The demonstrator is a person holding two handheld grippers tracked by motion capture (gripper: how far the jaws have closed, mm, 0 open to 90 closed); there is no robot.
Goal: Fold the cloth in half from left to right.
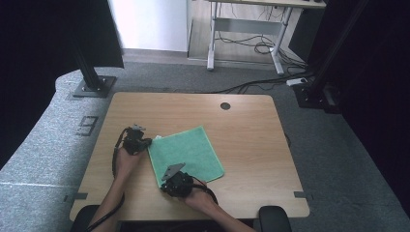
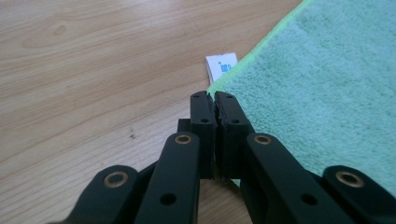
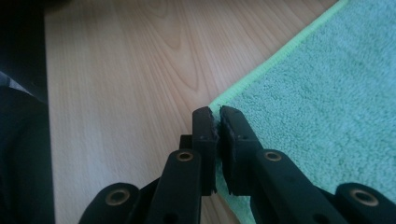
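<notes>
Down at the near edge of the wooden table (image 1: 251, 145), the right gripper (image 1: 170, 175) sits at the near left corner of the green towel (image 1: 188, 152). In the right gripper view its jaws are pressed almost together on the stitched hem of the towel (image 3: 317, 107), clenched right at the corner tip.

A little farther up the left side, the left gripper (image 1: 145, 141) has the far left corner. In the left gripper view the jaws are likewise closed to a sliver, grasping the towel (image 2: 322, 88) by its edge, and a small white care label (image 2: 221, 65) pokes out just beyond the tips.

The towel itself lies flat near the middle of the table, turned at a slight angle, both left corners pinched.

Looks like the start of a fold or a lift. To do it well: raise both corners together and level, keep the left edge taut between the two grippers so it doesn't sag, and carry it across to the right edge in one smooth arc. The grips are shallow, right on the hem, so a jerk could pull a corner free.
</notes>
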